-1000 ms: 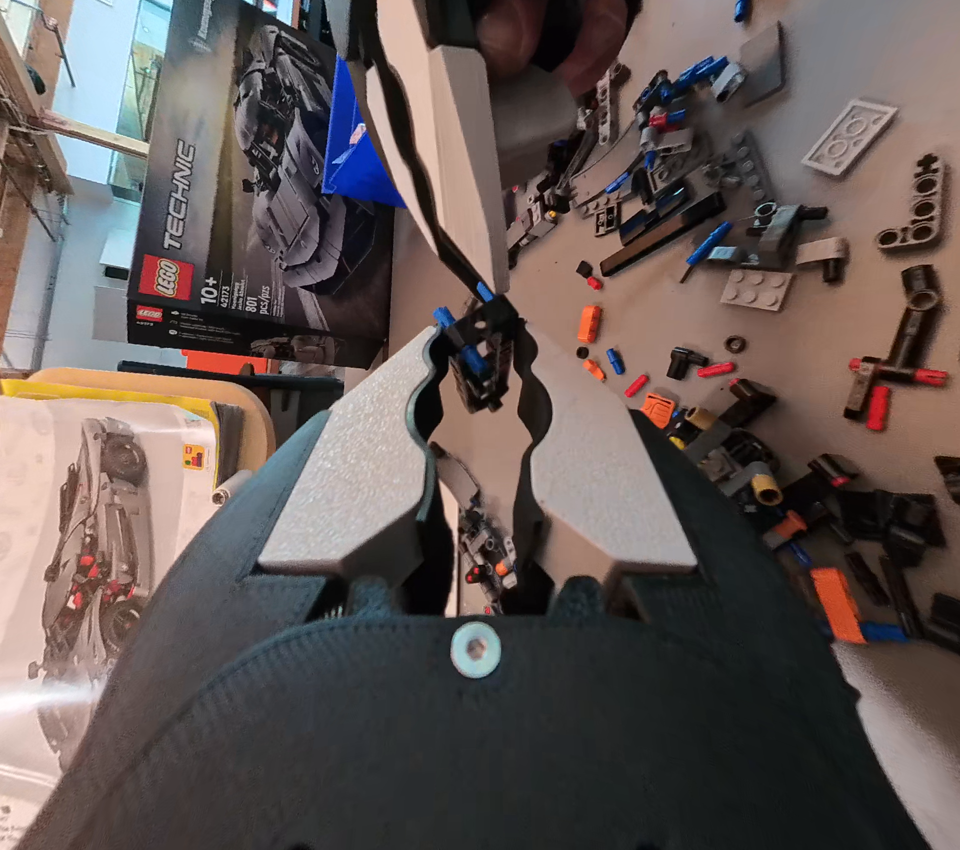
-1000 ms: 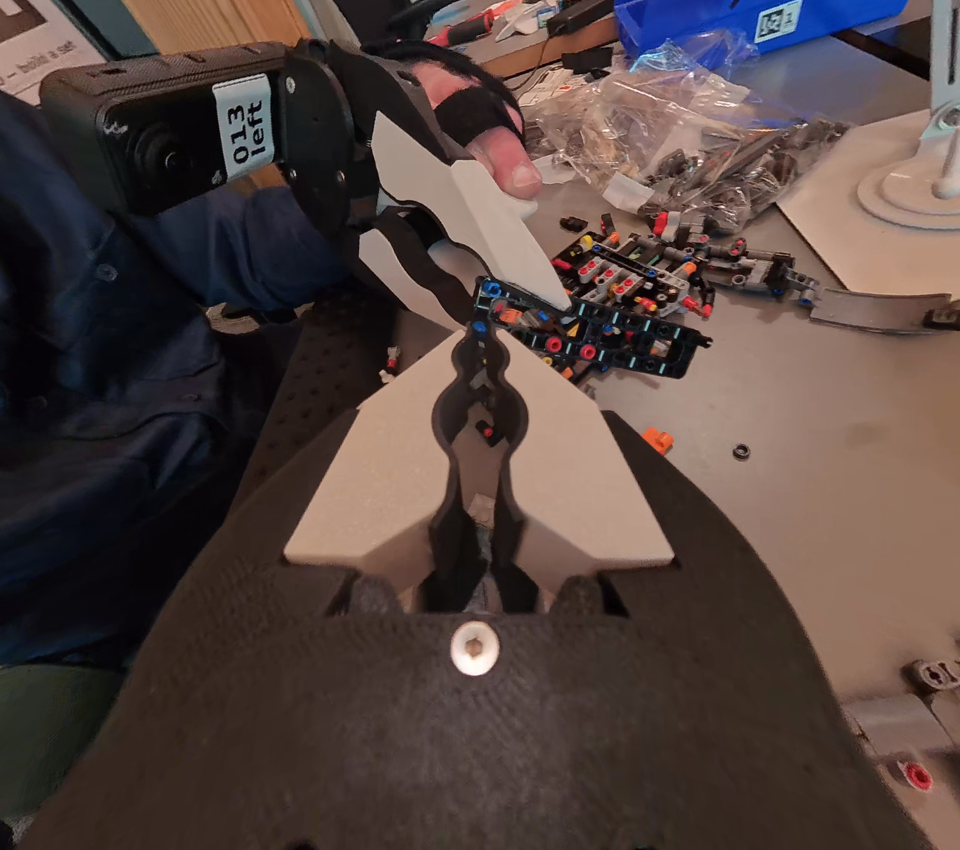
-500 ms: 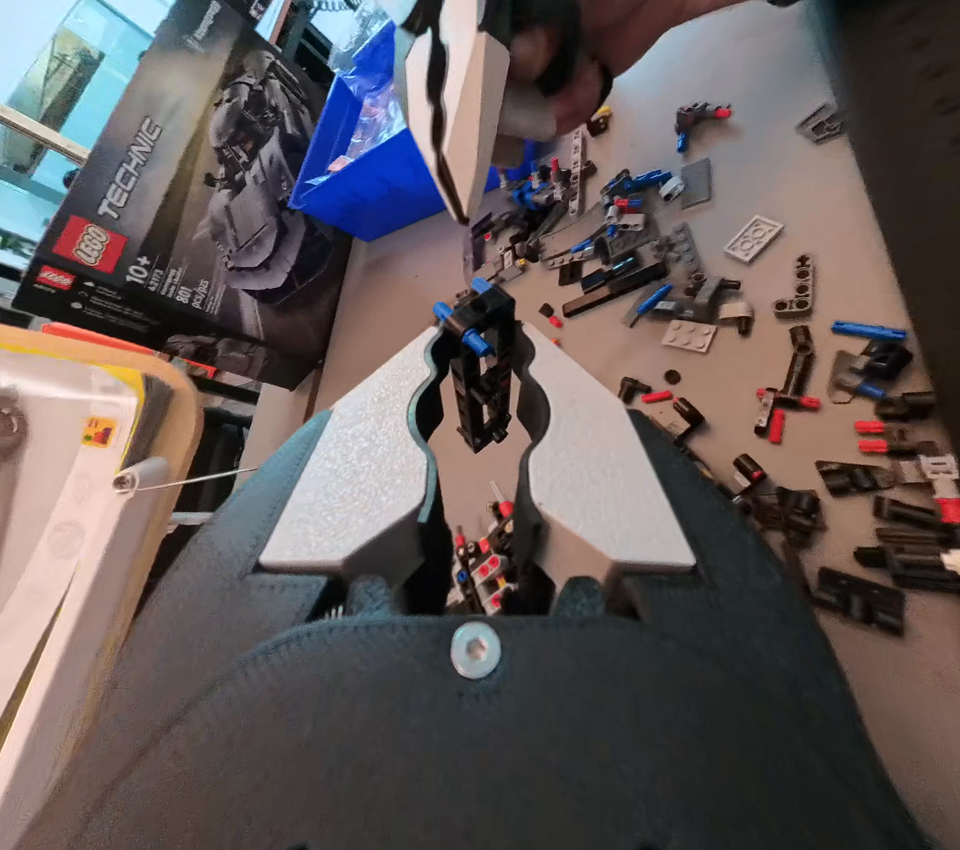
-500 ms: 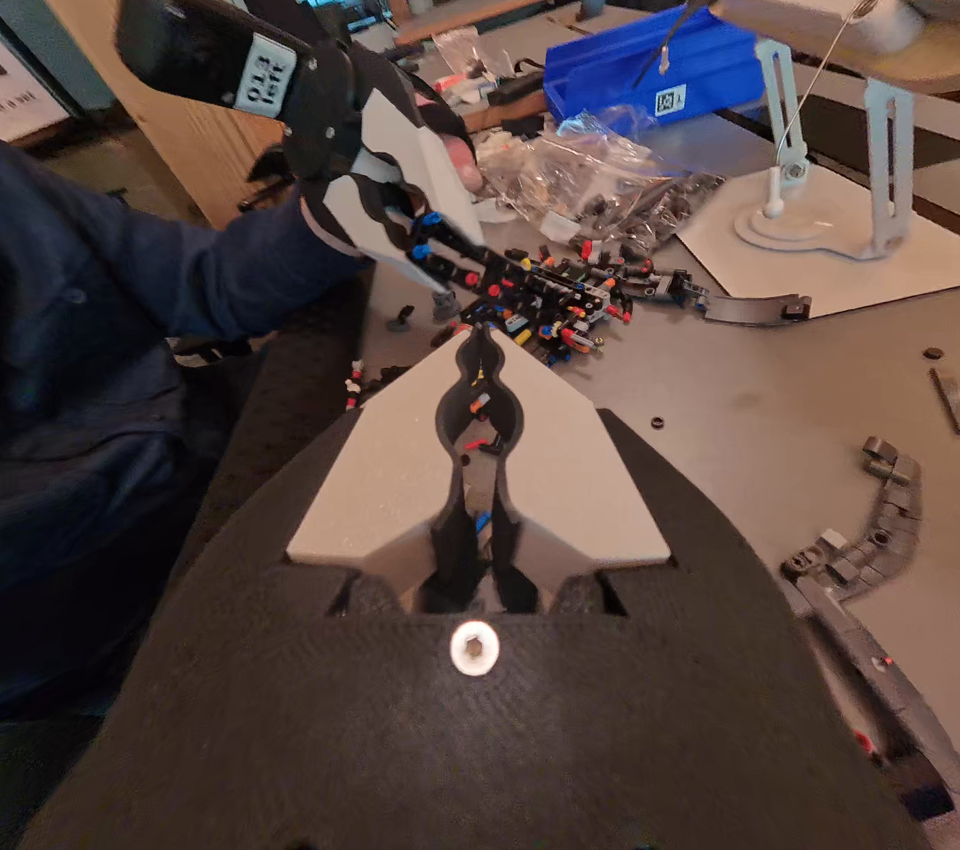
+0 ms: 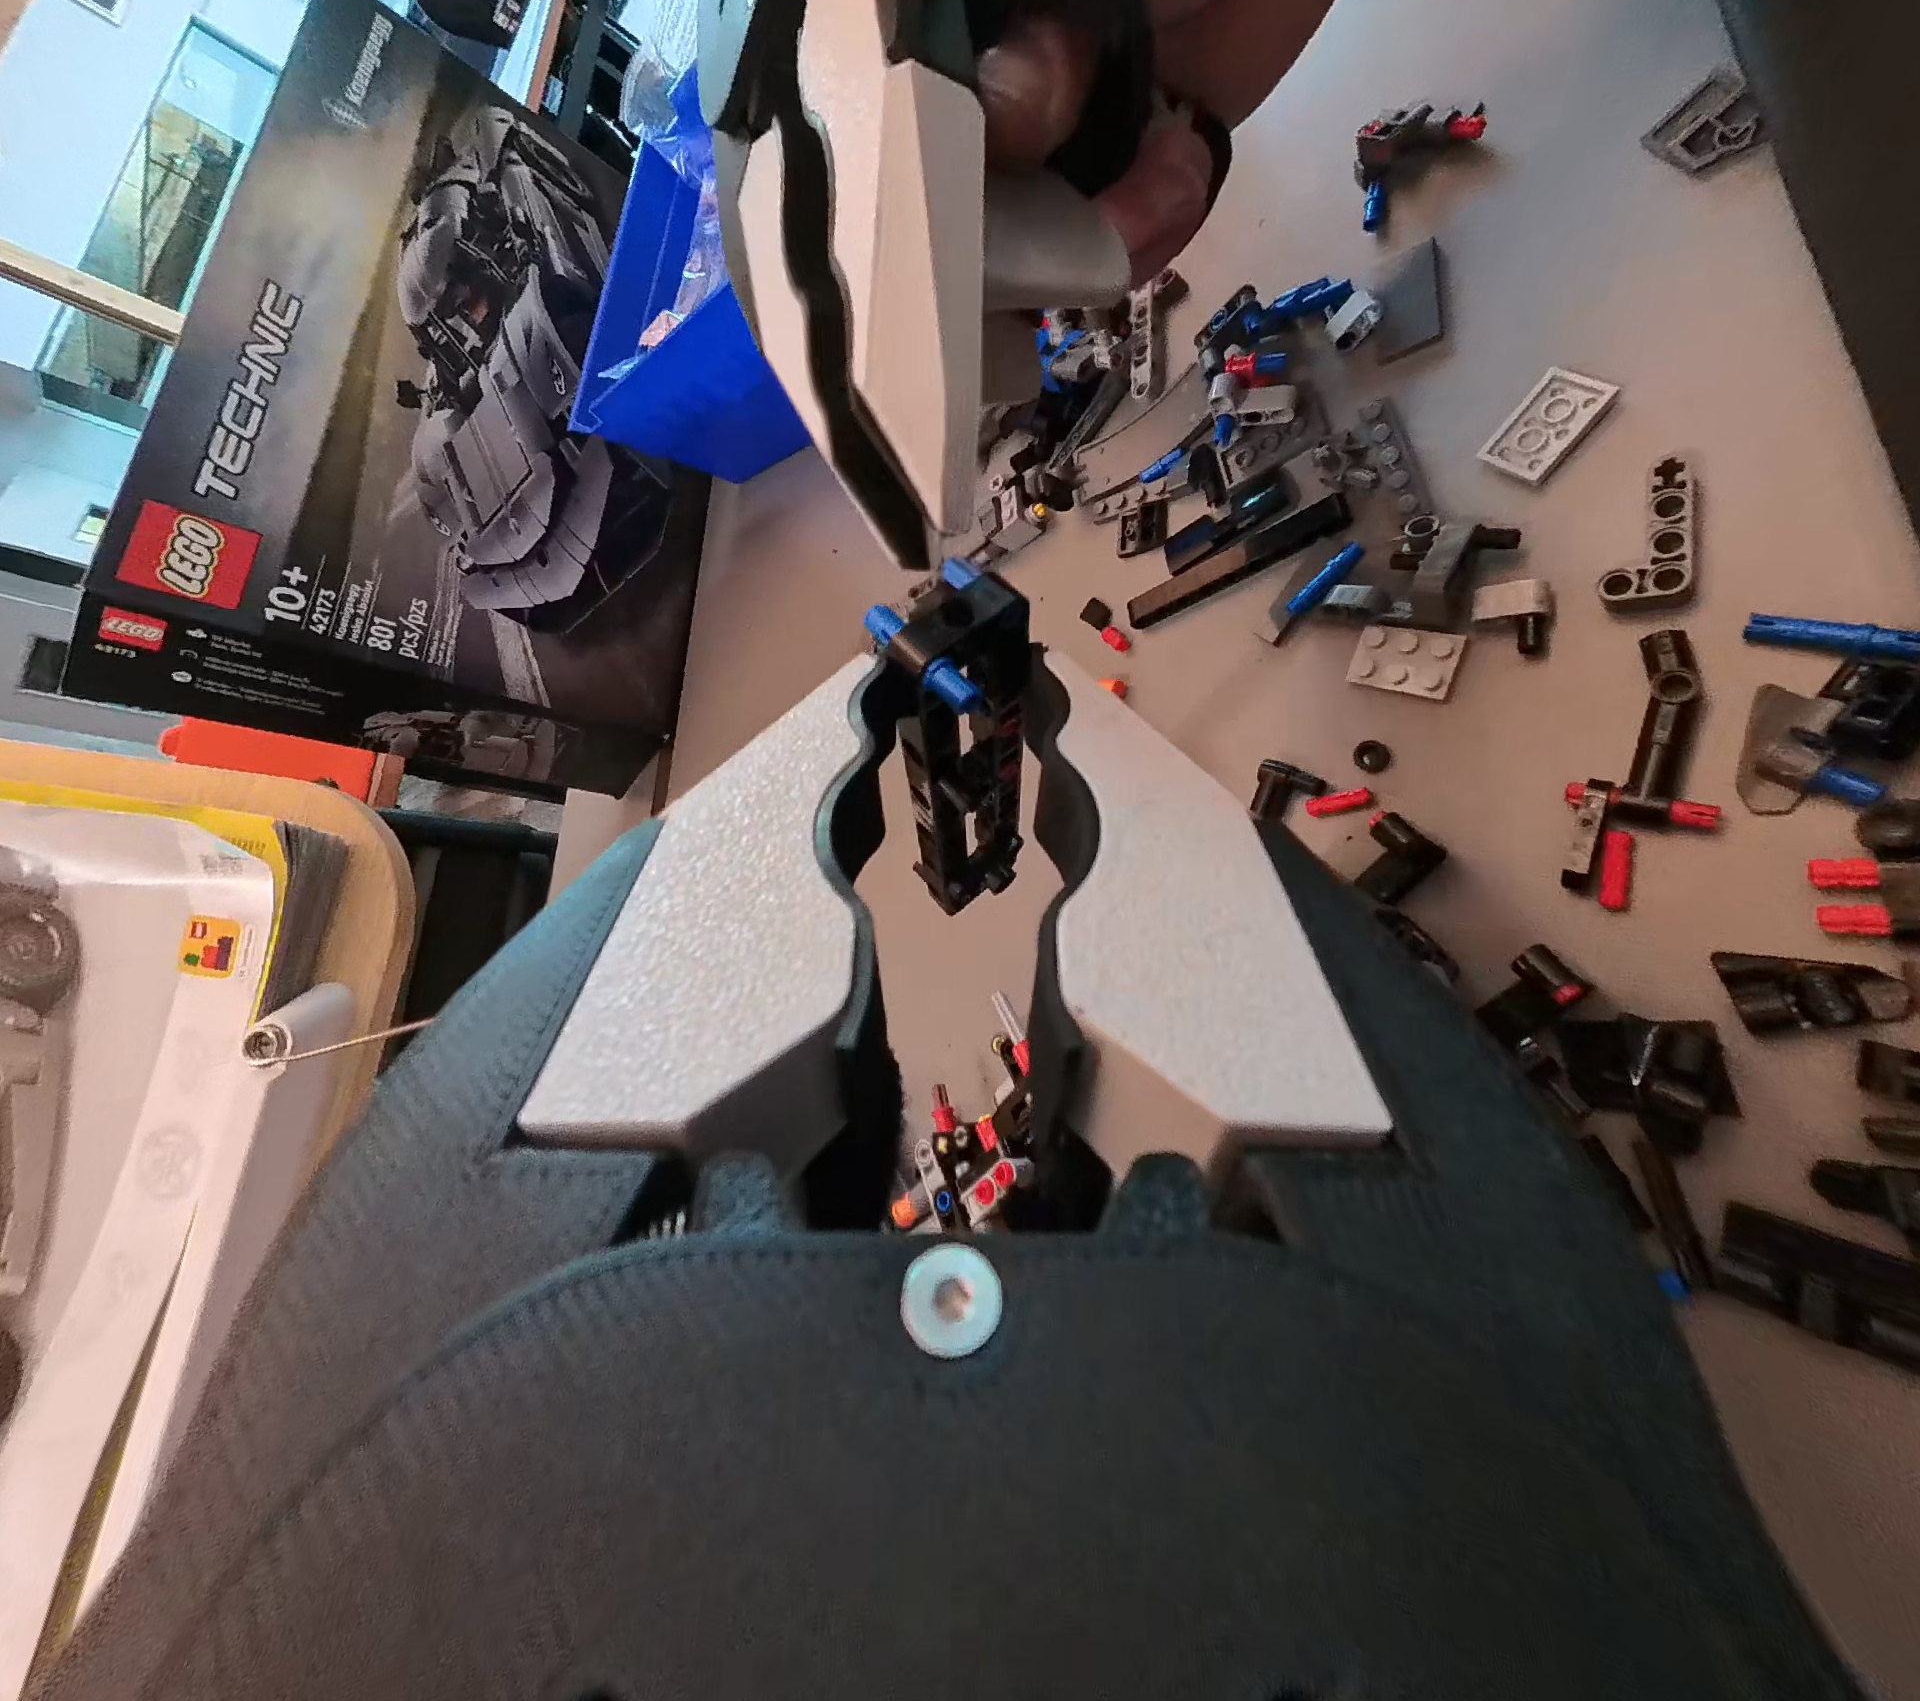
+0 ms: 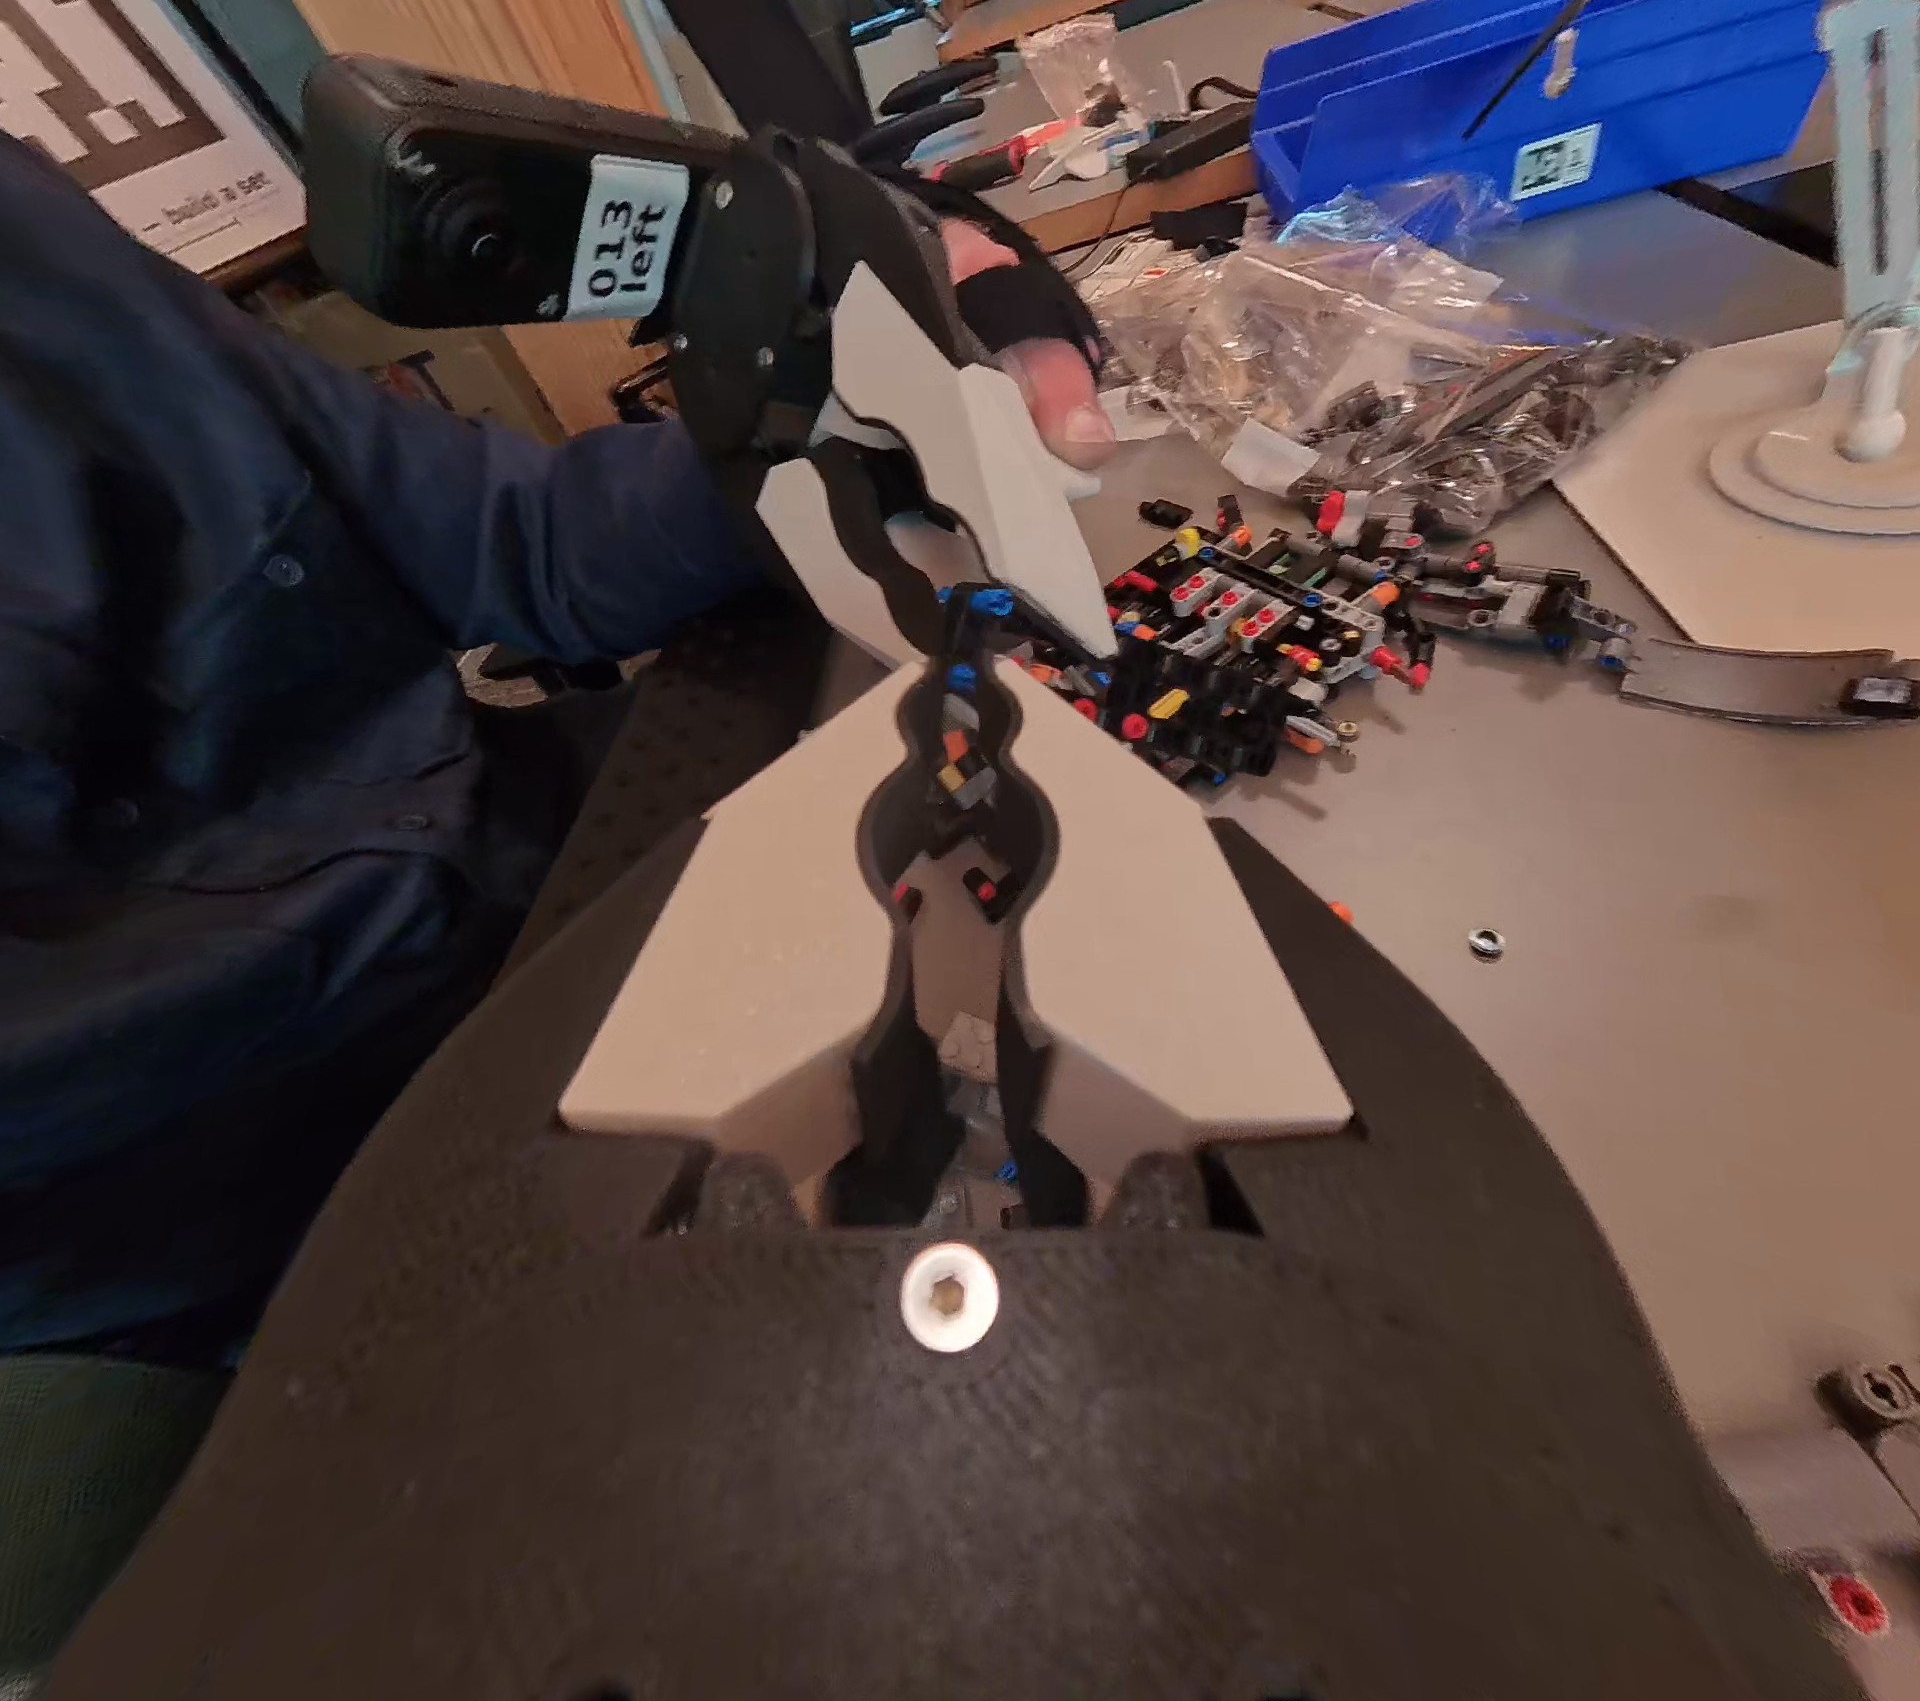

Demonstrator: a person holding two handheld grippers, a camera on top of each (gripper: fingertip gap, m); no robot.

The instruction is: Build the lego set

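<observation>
Left gripper (image 5: pixel 961 664): nearest the camera, jaws pinching the black frame (image 5: pixel 961 778), which stands up between the fingers, lifted off the table.
Frame detail: blue pins (image 5: pixel 951 680) stick out of its top end; the far end of the same assembly (image 6: pixel 1236 654) lies low over the table, studded with red, orange and yellow connectors.
Right gripper (image 6: pixel 961 664): tips pressed nearly together right at the frame's pinned end; whether they pinch a small piece I cannot tell.
Step in hand: likely seating or adjusting a pin on the frame's top corner.
Next move: steady pressure along the pin's axis while the left grip resists.
Table (image 5: pixel 1621 217): loose parts (image 5: pixel 1455 612) scattered toward its right edge.
Farther: set box (image 5: pixel 395 404), blue bin (image 5: pixel 675 384) and bagged parts (image 6: pixel 1351 342) at the far edge.
</observation>
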